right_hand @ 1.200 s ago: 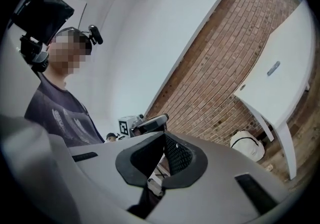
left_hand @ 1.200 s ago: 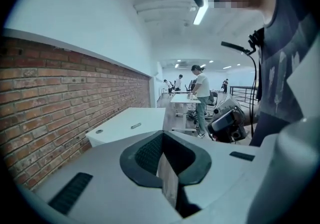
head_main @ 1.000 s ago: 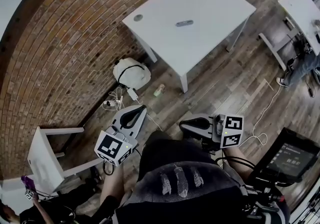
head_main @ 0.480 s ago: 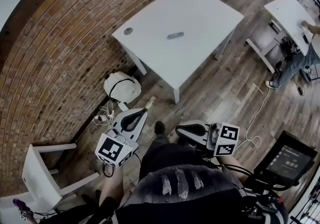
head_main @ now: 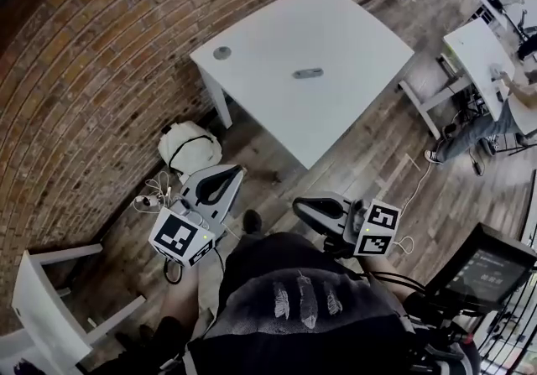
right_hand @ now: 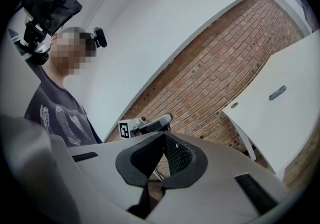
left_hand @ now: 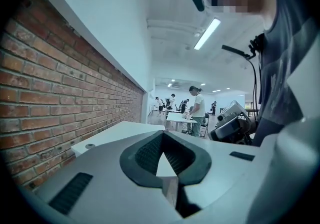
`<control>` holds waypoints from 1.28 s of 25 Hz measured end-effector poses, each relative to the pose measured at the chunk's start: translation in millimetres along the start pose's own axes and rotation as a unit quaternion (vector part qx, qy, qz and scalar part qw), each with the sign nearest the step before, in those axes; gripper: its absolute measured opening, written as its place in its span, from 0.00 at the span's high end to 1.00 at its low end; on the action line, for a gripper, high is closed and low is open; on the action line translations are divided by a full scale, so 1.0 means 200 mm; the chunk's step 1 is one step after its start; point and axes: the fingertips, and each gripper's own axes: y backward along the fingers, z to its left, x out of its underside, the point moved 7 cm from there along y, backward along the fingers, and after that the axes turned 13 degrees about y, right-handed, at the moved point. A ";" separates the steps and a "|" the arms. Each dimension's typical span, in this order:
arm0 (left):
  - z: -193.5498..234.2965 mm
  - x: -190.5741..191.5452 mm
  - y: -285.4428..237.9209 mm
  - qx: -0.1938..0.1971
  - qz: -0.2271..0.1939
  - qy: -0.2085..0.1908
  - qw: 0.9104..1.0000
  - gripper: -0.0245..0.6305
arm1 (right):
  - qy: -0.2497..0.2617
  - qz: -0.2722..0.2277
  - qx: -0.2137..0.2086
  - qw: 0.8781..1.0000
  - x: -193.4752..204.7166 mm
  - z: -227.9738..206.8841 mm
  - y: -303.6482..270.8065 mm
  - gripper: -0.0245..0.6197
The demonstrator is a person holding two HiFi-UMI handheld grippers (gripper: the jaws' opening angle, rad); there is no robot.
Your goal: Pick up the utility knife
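White table (head_main: 352,21) by the brick wall (head_main: 75,88), upper centre of frame, and the utility knife (head_main: 308,73) lies mid-top, long axis running left to right, tipped slightly up at the right. We hold the left gripper (head_main: 225,174) and right gripper (head_main: 300,205) low, well apart from it, both clenched on nothing. It's up-frame from both; the right looks marginally nearer.

Counter (head_main: 352,113): smooth matt white top. Utility knife (head_main: 308,73): grey, finish too small to judge. Wall (head_main: 75,88): rough matt red brick; floor (head_main: 377,172): worn grey-brown wood planks. Left tongs (left_hand: 162,137) and right tongs (right_hand: 161,137): matt pale-grey plastic shells, with black, finely ribbed, rubber-like pads (left_hand: 147,154).
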 end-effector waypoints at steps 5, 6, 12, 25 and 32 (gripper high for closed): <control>0.18 0.00 -0.02 0.029 0.005 0.016 0.999 0.97 | 0.010 0.019 0.028 0.999 -0.04 -0.05 -0.13 0.96; 0.21 0.00 -0.03 0.034 0.007 0.014 0.999 0.97 | 0.013 0.019 0.033 0.999 -0.05 -0.06 -0.15 0.96; 0.29 -0.03 -0.11 0.050 -0.001 0.036 0.998 0.97 | 0.039 0.051 0.044 0.997 -0.10 -0.14 -0.20 0.96; 0.36 -0.10 -0.44 -0.021 0.032 0.047 0.998 0.97 | 0.060 0.131 0.034 0.989 -0.20 -0.80 -0.10 0.96; 0.36 -0.14 -0.78 -0.029 0.067 0.051 0.996 0.97 | 0.170 0.205 0.019 0.964 -0.27 -1.21 -0.06 0.96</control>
